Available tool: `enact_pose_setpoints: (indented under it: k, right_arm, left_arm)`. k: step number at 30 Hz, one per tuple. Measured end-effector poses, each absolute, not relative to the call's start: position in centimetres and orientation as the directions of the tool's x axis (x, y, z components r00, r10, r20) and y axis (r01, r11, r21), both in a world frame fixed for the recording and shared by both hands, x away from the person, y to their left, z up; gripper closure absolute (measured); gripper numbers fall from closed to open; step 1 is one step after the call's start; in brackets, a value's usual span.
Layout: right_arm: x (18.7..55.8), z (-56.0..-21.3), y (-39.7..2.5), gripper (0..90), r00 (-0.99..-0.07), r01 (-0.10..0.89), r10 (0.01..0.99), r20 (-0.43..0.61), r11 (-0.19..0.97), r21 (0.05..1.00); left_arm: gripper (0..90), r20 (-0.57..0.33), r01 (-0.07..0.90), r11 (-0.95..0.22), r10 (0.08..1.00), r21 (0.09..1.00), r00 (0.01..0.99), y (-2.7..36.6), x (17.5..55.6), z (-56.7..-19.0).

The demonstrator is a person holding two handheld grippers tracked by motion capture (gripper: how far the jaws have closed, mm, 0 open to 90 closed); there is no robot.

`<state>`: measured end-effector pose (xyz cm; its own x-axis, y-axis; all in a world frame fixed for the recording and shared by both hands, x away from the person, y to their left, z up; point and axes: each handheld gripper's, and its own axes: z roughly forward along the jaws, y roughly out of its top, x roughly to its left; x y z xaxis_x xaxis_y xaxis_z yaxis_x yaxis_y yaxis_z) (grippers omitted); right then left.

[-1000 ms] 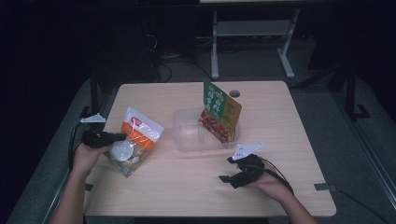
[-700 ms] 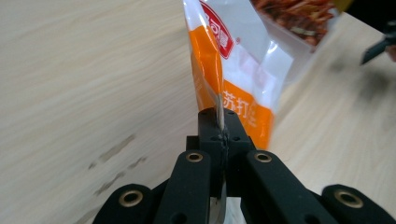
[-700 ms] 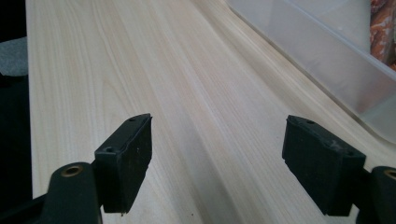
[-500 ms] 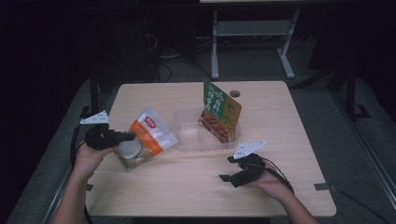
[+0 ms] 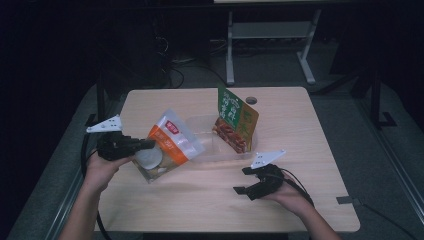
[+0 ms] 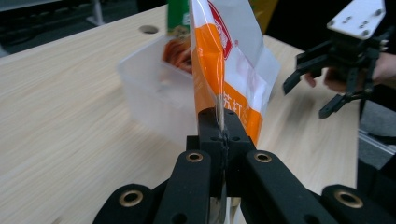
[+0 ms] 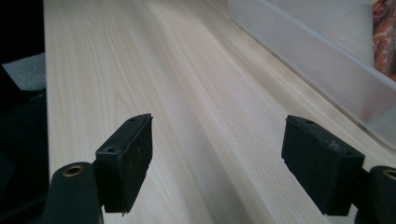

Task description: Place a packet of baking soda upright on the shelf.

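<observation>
Table (image 5: pixel 200 200): pale wood, with a round hole (image 5: pixel 251 100) near the far edge.
Tub (image 5: pixel 210 150): clear plastic, resting on the table beyond the right gripper's (image 5: pixel 248 191) fingertips.
Green bag (image 5: pixel 235 120): stands upright in the tub.

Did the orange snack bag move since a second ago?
Yes. The orange snack bag, pinched in the left gripper, has shifted right toward the clear plastic bin and now overlaps the bin's left edge in the high view.
</observation>
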<state>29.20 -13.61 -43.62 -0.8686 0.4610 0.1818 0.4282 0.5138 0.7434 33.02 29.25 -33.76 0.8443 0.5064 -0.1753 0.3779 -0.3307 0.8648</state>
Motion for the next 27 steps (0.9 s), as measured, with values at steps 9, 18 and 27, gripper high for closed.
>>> enact_pose_setpoints:
  k: [9, 18, 27]
  right_arm:
    - [29.0, -42.5, -13.2, 28.0, -0.871, 0.415, 0.445, 0.208, 0.440, 0.797]
    - [29.1, -41.4, -12.2, 35.8, -0.878, 0.385, 0.427, 0.217, 0.358, 0.851]
    - [29.3, -41.9, -11.1, 48.8, -0.879, 0.407, 0.389, 0.274, 0.314, 0.858]
  left_arm:
    - [89.8, -0.204, 0.358, -0.301, 0.441, 0.884, 0.874, 25.1, 32.5, -34.1]
    - [89.8, -0.240, 0.368, -0.306, 0.383, 0.878, 0.892, 21.3, 32.4, -35.9]
    - [89.8, -0.283, 0.385, -0.269, 0.350, 0.883, 0.893, 19.3, 32.3, -36.8]
